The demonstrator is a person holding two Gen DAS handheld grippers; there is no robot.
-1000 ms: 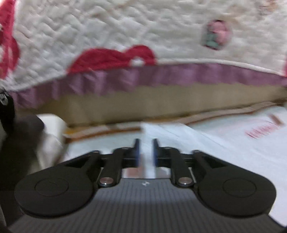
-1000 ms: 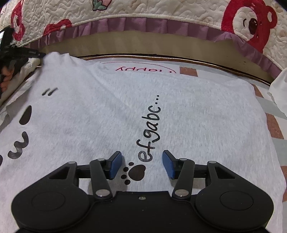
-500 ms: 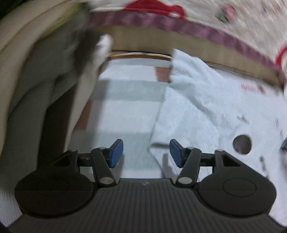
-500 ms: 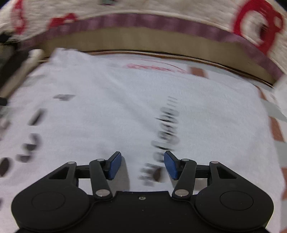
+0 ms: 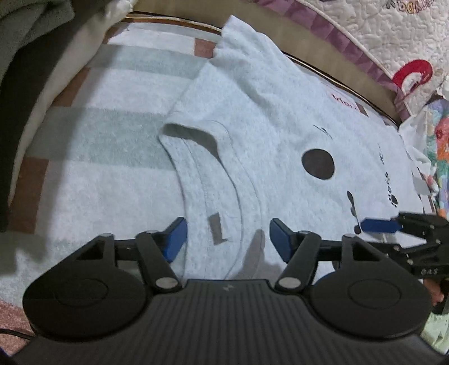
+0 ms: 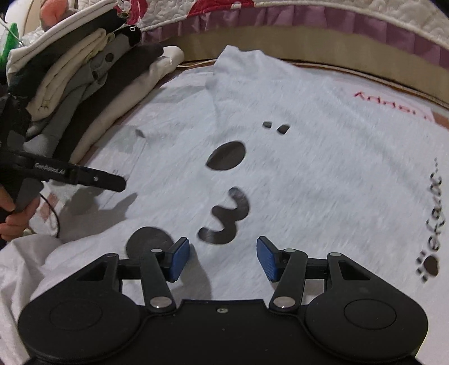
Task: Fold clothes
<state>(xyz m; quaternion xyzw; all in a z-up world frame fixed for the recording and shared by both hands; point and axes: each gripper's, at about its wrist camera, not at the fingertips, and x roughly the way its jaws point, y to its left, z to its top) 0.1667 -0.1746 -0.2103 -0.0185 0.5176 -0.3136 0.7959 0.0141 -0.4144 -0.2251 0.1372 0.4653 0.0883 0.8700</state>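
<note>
A light grey T-shirt (image 5: 280,120) with a black face print lies flat and face up on a striped mat. In the left wrist view its neckline (image 5: 221,179) with a grey label runs straight toward my left gripper (image 5: 227,238), which hovers open just above the collar. My right gripper (image 6: 223,258) is open over the chest print (image 6: 227,213), holding nothing. The right gripper's blue fingertip (image 5: 378,226) shows at the right of the left wrist view; the left gripper's finger (image 6: 95,179) shows at the left of the right wrist view.
A stack of folded clothes (image 6: 84,84) sits left of the shirt. A quilted blanket with red bears and a purple frill (image 6: 308,16) borders the far side. A person's hand (image 6: 14,216) holds the left tool. Crumpled white cloth (image 6: 19,269) lies near left.
The left gripper went from shut near the blanket edge to open and swung over the shirt's collar. The right gripper shifted left from the "efgabc" text to the face print.
</note>
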